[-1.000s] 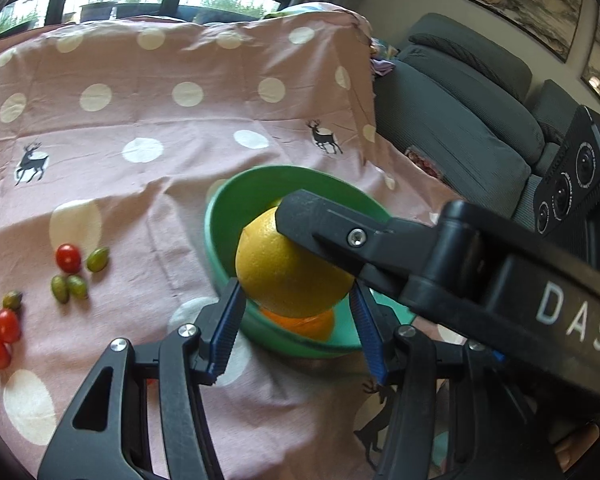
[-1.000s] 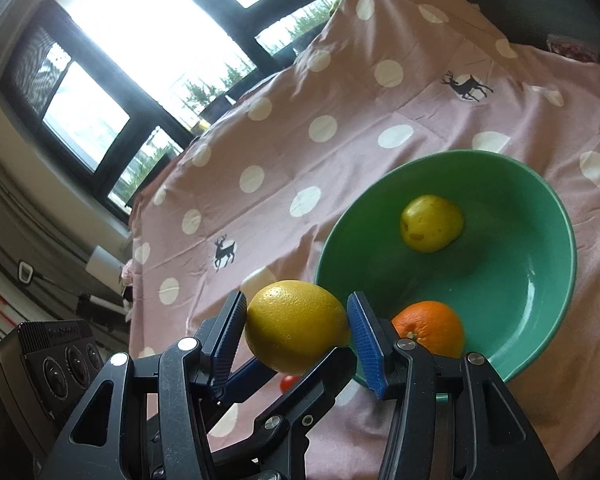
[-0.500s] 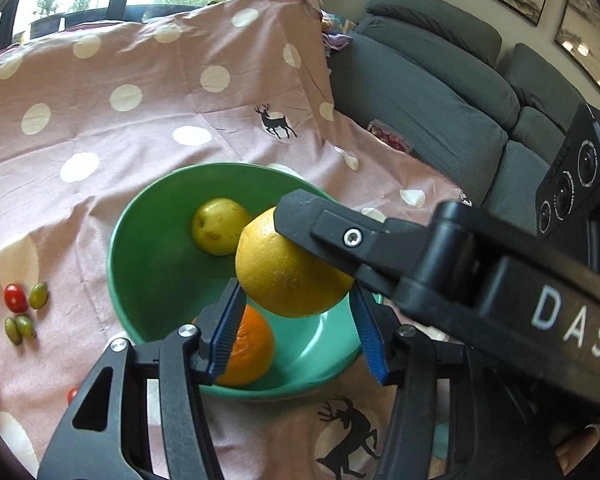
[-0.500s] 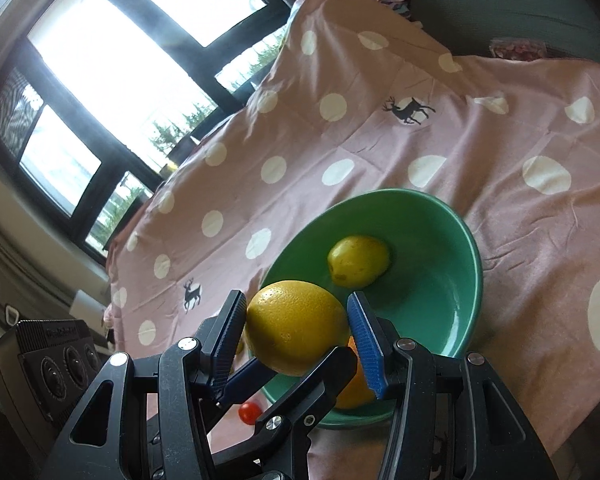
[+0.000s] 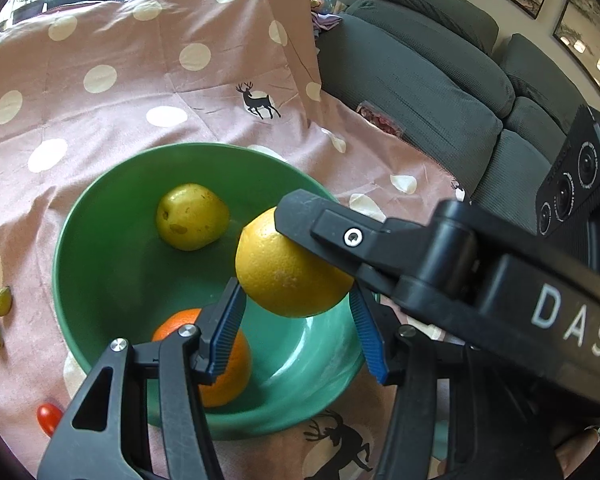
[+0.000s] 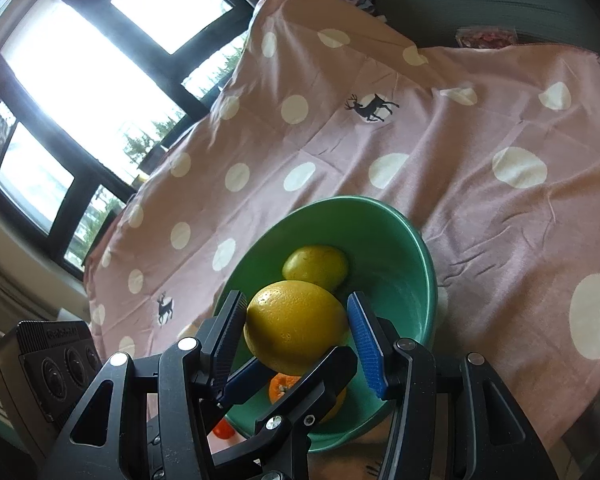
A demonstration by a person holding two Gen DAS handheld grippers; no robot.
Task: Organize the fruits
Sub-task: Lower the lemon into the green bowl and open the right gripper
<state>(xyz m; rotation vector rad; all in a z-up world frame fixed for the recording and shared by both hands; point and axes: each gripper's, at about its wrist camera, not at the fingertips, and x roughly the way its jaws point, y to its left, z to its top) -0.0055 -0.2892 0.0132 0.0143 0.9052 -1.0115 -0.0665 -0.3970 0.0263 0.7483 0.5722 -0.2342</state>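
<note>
A large yellow citrus point(image 5: 292, 276) hangs over the green bowl point(image 5: 100, 200), held crosswise by both grippers. My left gripper point(image 5: 296, 294) is shut on it, blue pads on either side. The right gripper's black finger point(image 5: 324, 224) reaches in from the right and presses on the fruit's top. In the right wrist view the right gripper point(image 6: 296, 310) is shut on the same citrus point(image 6: 296, 324), with the left gripper's fingers point(image 6: 300, 392) under it. Inside the bowl point(image 6: 420, 248) lie a yellow-green pear point(image 5: 190, 216) point(image 6: 316, 264) and an orange point(image 5: 236, 368) point(image 6: 282, 388).
The bowl sits on a pink polka-dot cloth with deer prints point(image 5: 256, 100). Small red tomatoes point(image 5: 48, 418) and green oval fruits point(image 5: 2, 300) lie on the cloth left of the bowl. A grey sofa point(image 5: 420, 80) runs along the right; windows point(image 6: 80, 80) stand behind.
Both grippers have carried the yellow citrus from beside the bowl's near rim to over its inside, a little lower. The pear and orange now show below it. The grip is unchanged.
</note>
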